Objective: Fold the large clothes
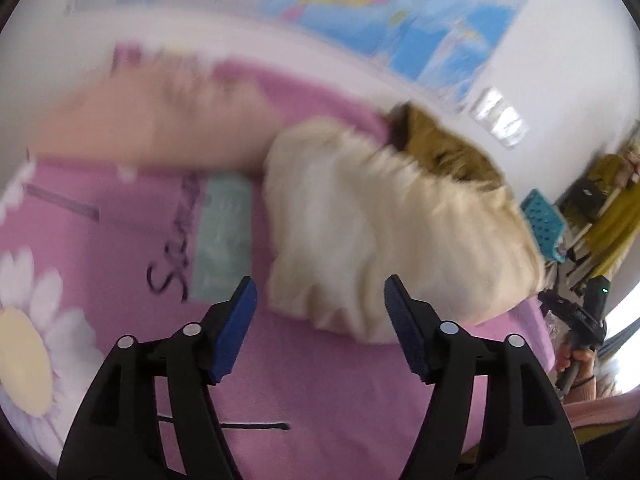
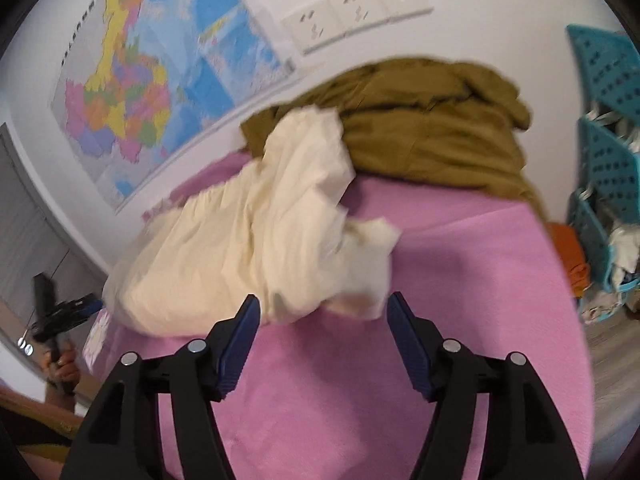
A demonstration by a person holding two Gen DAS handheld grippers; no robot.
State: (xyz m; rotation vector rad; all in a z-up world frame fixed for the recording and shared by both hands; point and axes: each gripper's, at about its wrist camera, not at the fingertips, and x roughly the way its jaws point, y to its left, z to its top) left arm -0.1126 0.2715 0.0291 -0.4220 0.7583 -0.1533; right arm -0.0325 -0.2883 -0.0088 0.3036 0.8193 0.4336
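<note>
- We saw the left tool (image 1: pixel 320 300) with its blue-padded jaws spread wide and nothing between them; its fingertips stood just short of the near edge of the cream garment (image 1: pixel 384 216), not touching it.
- The right tool (image 2: pixel 323 316) was likewise spread apart and empty, its tips just before the crumpled near edge of the same cream garment (image 2: pixel 256 236).
- The cream garment lay bunched in a loose heap on the pink cover (image 2: pixel 360 380), which carried daisy prints (image 1: pixel 24 344) and dark script lettering (image 1: pixel 172 260) on the side the left camera showed.
- We could not tell whether that pink surface was a bed or a table.
- An olive-brown garment (image 2: pixel 432 136) lay crumpled behind the cream one, towards the wall, and the cream cloth overlapped its near edge.
- A peach-coloured shape (image 1: pixel 132 120) lay further along the cover in the left view, too blurred for us to name.
- A coloured map (image 2: pixel 132 92) hung on the white wall behind, and a row of white wall sockets (image 2: pixel 352 12) sat beside it.
- Turquoise perforated baskets (image 2: pixel 608 128) stood at the right edge of the right view, with an orange cloth (image 2: pixel 572 256) below them.
- In each view we caught the other tool at the picture's edge, gripped by a hand (image 1: pixel 576 360); the left hand (image 2: pixel 62 364) showed in the right camera.
- Much of the left view was smeared by motion.
</note>
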